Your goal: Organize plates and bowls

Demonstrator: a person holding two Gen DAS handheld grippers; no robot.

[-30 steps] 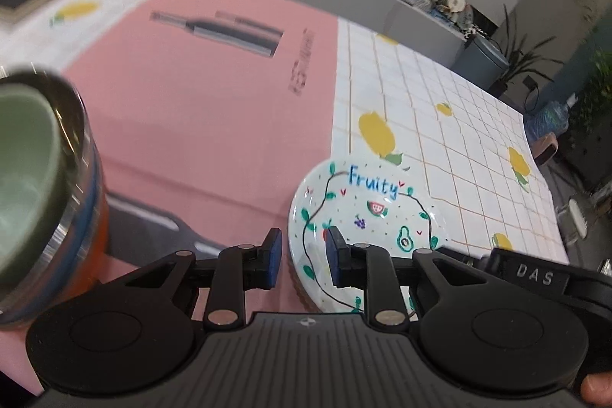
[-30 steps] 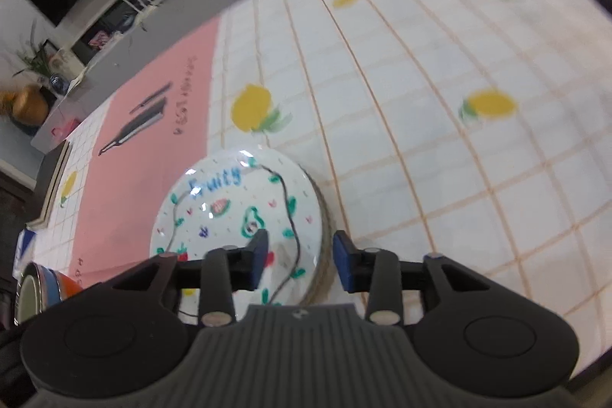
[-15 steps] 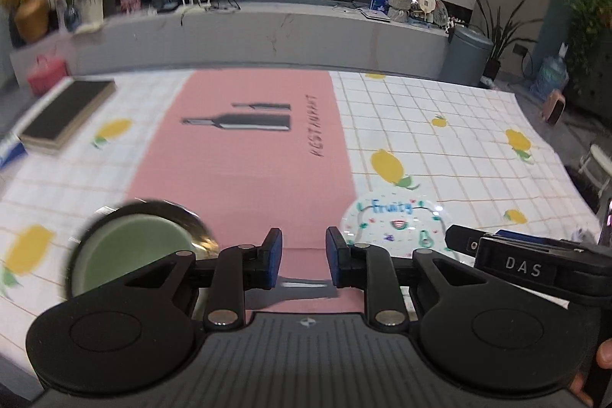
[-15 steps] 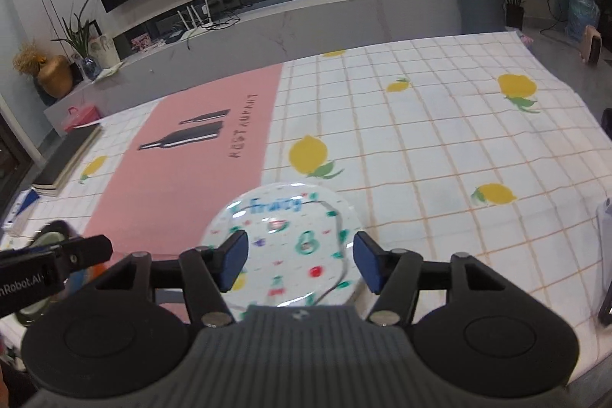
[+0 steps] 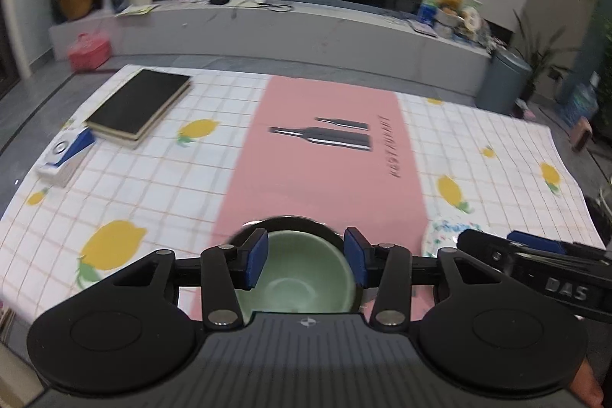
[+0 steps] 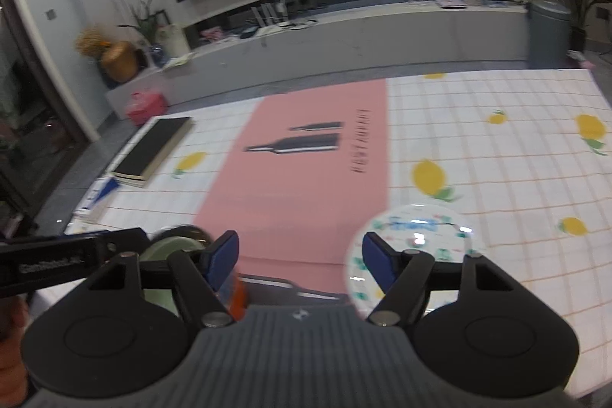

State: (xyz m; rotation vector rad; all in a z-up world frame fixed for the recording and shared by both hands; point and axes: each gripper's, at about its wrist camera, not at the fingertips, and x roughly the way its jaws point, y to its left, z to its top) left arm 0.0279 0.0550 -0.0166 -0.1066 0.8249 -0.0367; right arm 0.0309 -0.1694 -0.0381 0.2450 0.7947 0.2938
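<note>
Both grippers are hovering above the tabletop (image 5: 153, 186) with nothing in them, which reads as the pause between placements: the bowls and plates look gathered into two piles, and the step in hand seems to be a check or a reach for whatever remains. The left gripper (image 5: 305, 260) is spreading its fingers (image 5: 255, 257) apart — the green bowl (image 5: 302, 278) is showing in the gap below them, but the pads are not pressing on it. The right gripper (image 6: 300, 259) is also opening its fingers (image 6: 376, 260), with only pink cloth behind the gap. The green bowl is sitting nested in a dark, shiny-rimmed bowl (image 5: 285, 222) at the near edge of the pink runner (image 5: 325, 159); an orange and blue side peeks out lower in the stack. The plate (image 6: 417, 236) — white, glossy, painted with small fruits and blue lettering — is lying just right of the runner on the lemon-print cloth. The next move probably calls for finding any dish left outside these piles; none is in view.
</note>
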